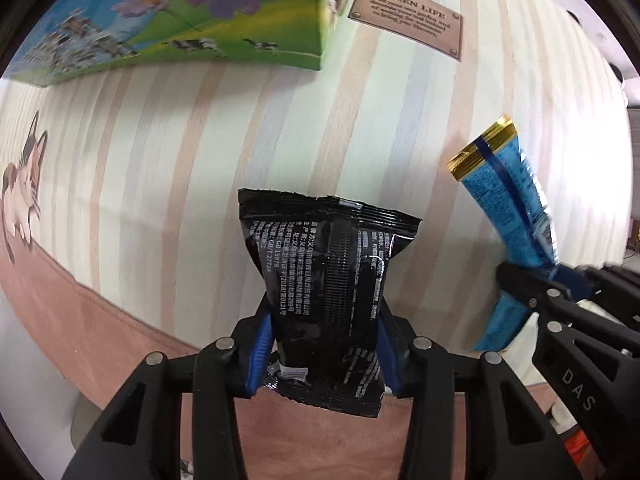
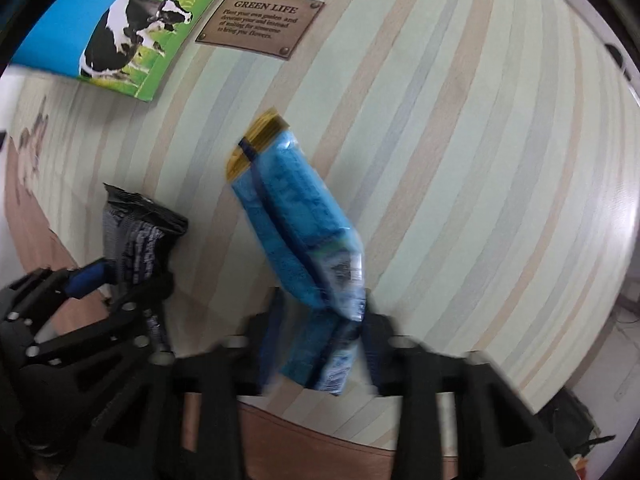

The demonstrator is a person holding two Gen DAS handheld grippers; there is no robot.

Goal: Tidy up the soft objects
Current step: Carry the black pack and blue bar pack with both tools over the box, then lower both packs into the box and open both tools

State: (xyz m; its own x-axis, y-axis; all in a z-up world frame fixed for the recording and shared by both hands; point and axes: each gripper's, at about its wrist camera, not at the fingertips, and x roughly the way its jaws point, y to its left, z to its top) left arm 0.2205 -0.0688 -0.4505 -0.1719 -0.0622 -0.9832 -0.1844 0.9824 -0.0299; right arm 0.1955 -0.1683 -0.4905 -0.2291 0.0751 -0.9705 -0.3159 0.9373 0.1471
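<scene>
Now, near to far, places told from the black pouch:

Left tool (image 1: 324, 344): pinching the black pouch (image 1: 330, 280) across its lower half; the blue pads (image 1: 260, 344) press both side edges, and the film is drawn in at the waist between them.

Black pouch: glossy, white print on its face, upright in the left tool, crimped top edge pointing away, held above the worktop (image 1: 180, 168). From the right wrist view it shows at the left, pouch (image 2: 136, 236) and left tool (image 2: 120, 280) together.

Right tool (image 2: 320, 340): just right of the black pouch, pressed onto the blue pouch (image 2: 296, 232) near its lower end. That view is blurred, yet the pouch sits between the two fingers. From the left wrist view the right tool (image 1: 536, 284) grips the same blue pouch (image 1: 508, 208).

Blue pouch: right of the black pouch, apart from it, long and narrow, gold band at its far end, tilted so that end leans left in the right wrist view.

Worktop: behind both pouches, cloth with pale green, tan and grey-blue stripes and a pinkish-brown border.

Cat print (image 1: 22, 184): far left of the black pouch, on the cloth's edge.

Plaque print (image 1: 408, 18): beyond the black pouch, brown, reads GREEN LIFE.

Box (image 1: 180, 20): farthest, beyond and left of the black pouch, flowers on one side, a cow on another (image 2: 132, 32).
</scene>
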